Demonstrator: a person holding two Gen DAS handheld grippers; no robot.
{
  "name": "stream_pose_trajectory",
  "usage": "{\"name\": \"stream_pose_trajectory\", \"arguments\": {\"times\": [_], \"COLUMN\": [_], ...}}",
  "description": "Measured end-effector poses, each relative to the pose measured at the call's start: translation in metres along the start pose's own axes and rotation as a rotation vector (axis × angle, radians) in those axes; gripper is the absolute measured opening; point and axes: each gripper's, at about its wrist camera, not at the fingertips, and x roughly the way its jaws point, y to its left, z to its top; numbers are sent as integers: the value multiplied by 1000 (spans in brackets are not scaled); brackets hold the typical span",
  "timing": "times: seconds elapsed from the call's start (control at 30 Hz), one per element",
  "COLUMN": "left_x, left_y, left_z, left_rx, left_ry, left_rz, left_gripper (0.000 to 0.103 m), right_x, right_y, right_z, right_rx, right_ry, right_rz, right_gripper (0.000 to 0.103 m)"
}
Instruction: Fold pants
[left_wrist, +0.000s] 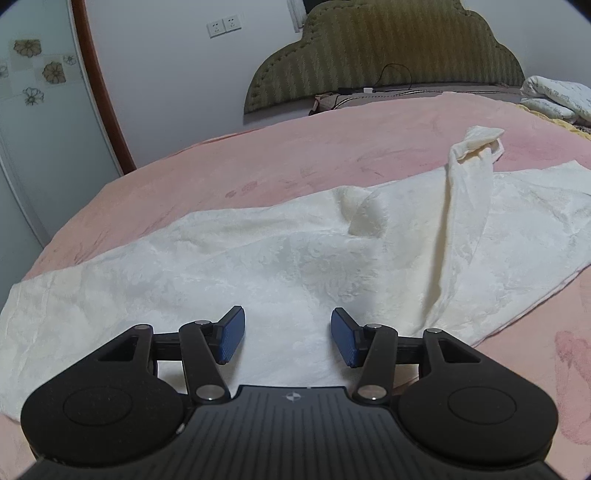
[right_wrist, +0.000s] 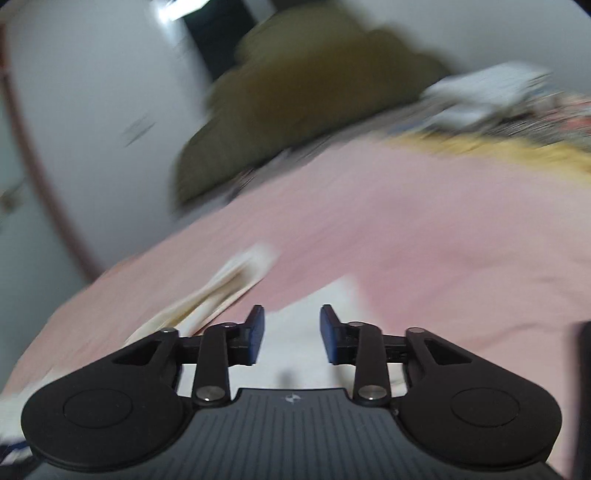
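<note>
two grippers hang over white pants (left_wrist: 280, 258) spread across a pink bed (left_wrist: 229, 162): the left gripper (left_wrist: 288, 338) has jaws apart and empty above the cloth, one strip rucked up to its right. the right gripper (right_wrist: 291, 334), blurred, seems parted and empty too. likely between folds; next calls for pinching an edge. no containers show.

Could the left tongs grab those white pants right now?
Probably yes. The left tongs stand open just above the white pants, spread on the pink bedcover, with nothing between them and the cloth.
</note>
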Motion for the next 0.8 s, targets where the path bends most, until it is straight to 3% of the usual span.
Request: {"name": "stream_pose_trajectory", "arguments": {"times": [0.07,0.1,0.17,0.27,0.3,0.37,0.43,0.5,0.57,0.63,0.67,0.73,0.8], "left_x": [-2,-3,-3,1,2,2,2,2,2,1,1,1,2], "left_y": [-6,-8,-11,-9,-7,-4,-3,-4,-6,-9,-9,-10,-10], "left_z": [-1,-2,-4,-6,-6,-5,-5,-5,-6,-7,-7,-8,-9], "left_rx": [28,44,70,59,48,34,25,21,27,36,38,41,42], "left_ry": [-17,-26,-33,-24,-20,-14,-11,-12,-18,-23,-25,-26,-30], "left_rz": [3,7,17,17,12,5,4,9,19,27,30,34,40], "left_gripper": [57,57,58,61,62,62,62,62,62,62,62,63,65], "right_x": [33,51,80,99,101,95,77,59,58,62,66,79,86], "right_y": [14,21,22,-5,-18,-36,-27,-18,-8,-1,3,-1,-25], "right_z": [-6,-6,-3,17,24,39,47,47,38,22,14,4,10], "right_rx": [-38,-65,-106,-63,-19,119,91,54,54,19,-21,-82,8], "right_ry": [145,198,236,156,130,100,39,31,153,286,334,365,280], "right_rz": [126,138,57,-77,-104,-147,-214,-106,109,262,271,189,207], "right_gripper": [42,42,41,39,36,37,40,49,70,72,72,69,60]}}
